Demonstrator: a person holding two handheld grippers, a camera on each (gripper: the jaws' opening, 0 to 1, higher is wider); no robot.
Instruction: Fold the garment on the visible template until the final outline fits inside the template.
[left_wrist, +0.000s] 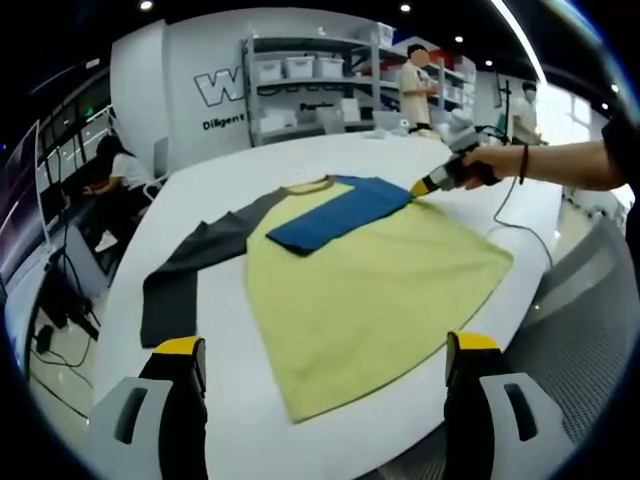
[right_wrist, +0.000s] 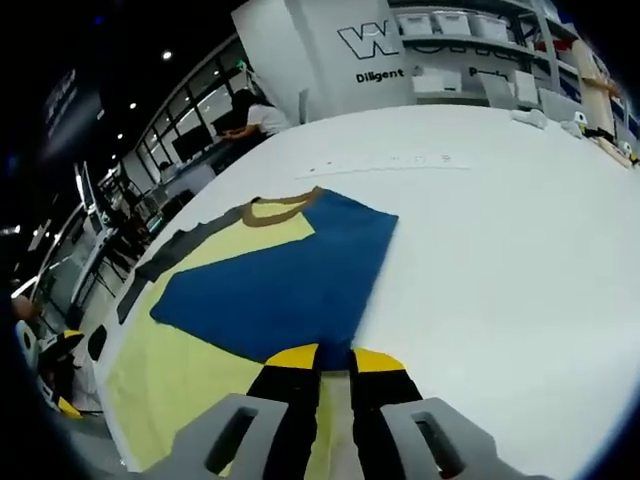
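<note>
A yellow shirt (left_wrist: 380, 290) lies flat on the white table (left_wrist: 220, 180), its brown collar (left_wrist: 308, 186) at the far end. Its grey sleeve (left_wrist: 195, 260) stretches out to the left. The blue sleeve (left_wrist: 335, 215) is folded across the chest. My left gripper (left_wrist: 325, 350) hovers open above the shirt's hem, its jaws wide apart and holding nothing. My right gripper (left_wrist: 425, 187), in a person's hand, touches the shirt's right shoulder. In the right gripper view the blue sleeve (right_wrist: 280, 290) runs up to my right gripper (right_wrist: 335, 358), whose jaws are shut on its fold.
A cable (left_wrist: 510, 215) trails over the table behind the right gripper. A strip of small print (right_wrist: 390, 160) lies on the table beyond the collar. Shelves with bins (left_wrist: 300, 90) and standing people are at the back. A seated person (left_wrist: 115, 175) is at the left.
</note>
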